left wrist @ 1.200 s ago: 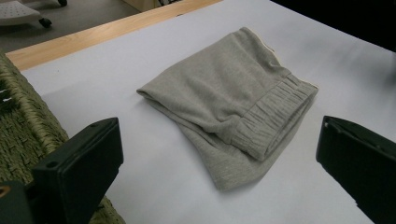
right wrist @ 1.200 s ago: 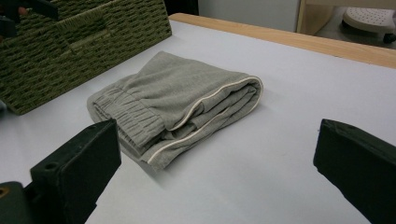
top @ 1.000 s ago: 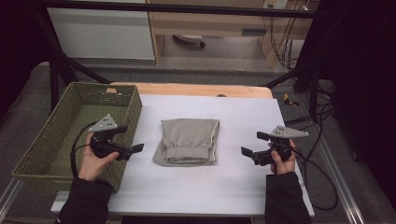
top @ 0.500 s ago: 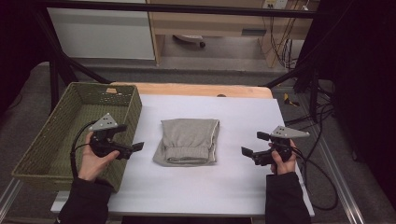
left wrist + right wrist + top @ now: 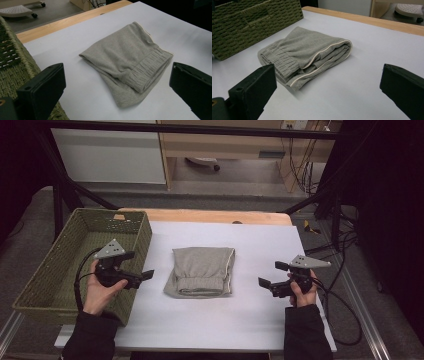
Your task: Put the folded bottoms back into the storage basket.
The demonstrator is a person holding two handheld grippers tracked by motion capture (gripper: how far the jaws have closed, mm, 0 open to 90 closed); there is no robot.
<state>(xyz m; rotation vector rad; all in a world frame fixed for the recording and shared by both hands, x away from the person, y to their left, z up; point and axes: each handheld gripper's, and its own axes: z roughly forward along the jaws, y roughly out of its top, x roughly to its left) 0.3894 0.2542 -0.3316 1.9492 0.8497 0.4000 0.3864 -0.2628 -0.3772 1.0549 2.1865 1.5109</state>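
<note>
A folded grey garment (image 5: 201,271) with a ribbed waistband lies in the middle of the white table (image 5: 250,245). My left gripper (image 5: 144,278) hovers just left of it, by the basket's corner, open and holding nothing. In the left gripper view the garment (image 5: 130,65) lies ahead between the spread jaws. My right gripper (image 5: 265,285) sits to the garment's right, a short gap away, also open and holding nothing. The right gripper view shows the garment (image 5: 304,55) with its pale piped edge facing me.
A green woven basket (image 5: 45,270) stands at the table's left edge, also seen as a basket (image 5: 252,22) behind the garment. A wooden strip (image 5: 200,215) runs along the far edge. Cables (image 5: 345,295) hang off the right side.
</note>
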